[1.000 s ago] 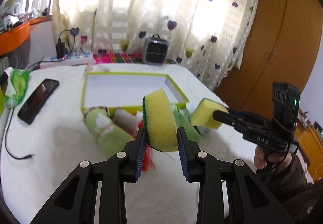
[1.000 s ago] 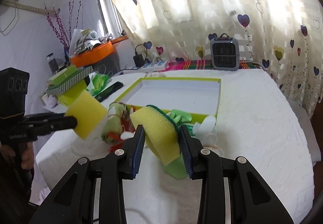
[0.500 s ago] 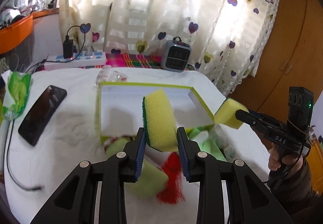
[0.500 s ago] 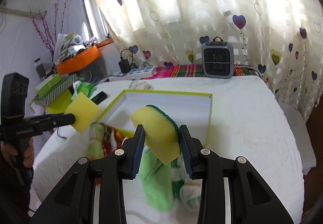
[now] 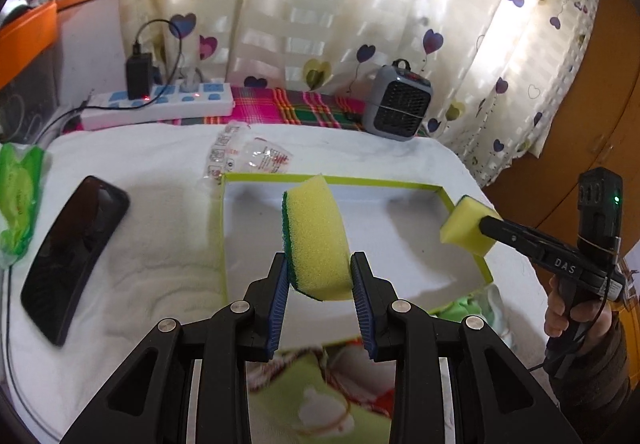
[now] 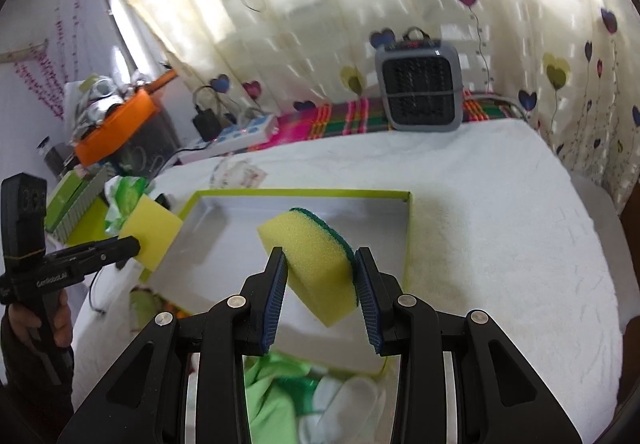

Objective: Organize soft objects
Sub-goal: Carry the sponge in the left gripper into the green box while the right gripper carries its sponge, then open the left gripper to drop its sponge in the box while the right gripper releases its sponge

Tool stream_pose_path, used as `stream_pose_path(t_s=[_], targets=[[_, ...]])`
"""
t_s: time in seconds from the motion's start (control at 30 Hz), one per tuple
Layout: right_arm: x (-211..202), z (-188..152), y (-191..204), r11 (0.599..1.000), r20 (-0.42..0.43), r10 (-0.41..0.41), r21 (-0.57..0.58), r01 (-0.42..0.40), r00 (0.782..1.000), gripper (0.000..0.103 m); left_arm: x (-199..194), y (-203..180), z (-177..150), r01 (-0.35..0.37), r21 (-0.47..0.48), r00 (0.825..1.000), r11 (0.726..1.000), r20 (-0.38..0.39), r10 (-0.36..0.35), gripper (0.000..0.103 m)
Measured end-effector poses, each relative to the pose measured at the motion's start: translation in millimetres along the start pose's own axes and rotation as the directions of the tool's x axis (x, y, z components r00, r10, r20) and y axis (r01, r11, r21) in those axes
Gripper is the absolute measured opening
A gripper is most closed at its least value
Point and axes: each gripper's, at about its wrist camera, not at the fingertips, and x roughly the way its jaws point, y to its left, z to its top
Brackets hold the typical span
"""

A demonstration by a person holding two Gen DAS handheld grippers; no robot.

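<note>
We see a white-covered desk (image 5: 160,236) under heart-print curtains (image 5: 360,4); a small grey heater (image 5: 400,108), a power strip (image 5: 160,104) and a black phone (image 5: 72,256) sit on it. A green-rimmed box (image 5: 400,236) lies open, white inside. Left claw (image 5: 319,276) grips a yellow sponge (image 5: 316,240) over the box's left half. Right claw (image 6: 321,280) pinches a second sponge (image 6: 312,260) above the box interior. Green cloths (image 6: 272,396) bunch at the near edge.

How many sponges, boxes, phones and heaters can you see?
Sponges: 2, one in the left gripper, sponge, one in the right gripper, sponge
Boxes: 1, green-rimmed box
Phones: 1, black phone
Heaters: 1, grey heater
Total: 5
</note>
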Motion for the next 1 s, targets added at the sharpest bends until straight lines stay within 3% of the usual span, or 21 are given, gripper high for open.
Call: stream_pose_path(t_s=[0.27,0.6,0.77,1.0], targets=[[34.8,13.6,-12.7,0.999,-0.071,0.022,0.043,-0.019,0.997,0.036,37.4,6.5,15.4,0.042,-0.033,0.997,0.999,-0.059,-0.044,0.028],[58.0,21.4,-15.4,1.0,-0.113,0.0,0.029,0.004,0.994,0.038,62.7,16.9,23.1,0.023,-0.055,0.995,0.998,-0.095,-0.028,0.03],[61.7,27.3,-15.7,0.999,-0.11,-0.04,0.027,0.043,0.993,0.038,68.9,20.8,21.3,0.015,-0.066,0.994,0.998,-0.11,-0.022,0.039],[65.0,29.9,-16.8,0.994,-0.106,-0.107,0.002,0.107,0.989,0.054,66.8,20.4,21.0,-0.004,-0.057,0.995,0.998,-0.095,-0.002,0.042]])
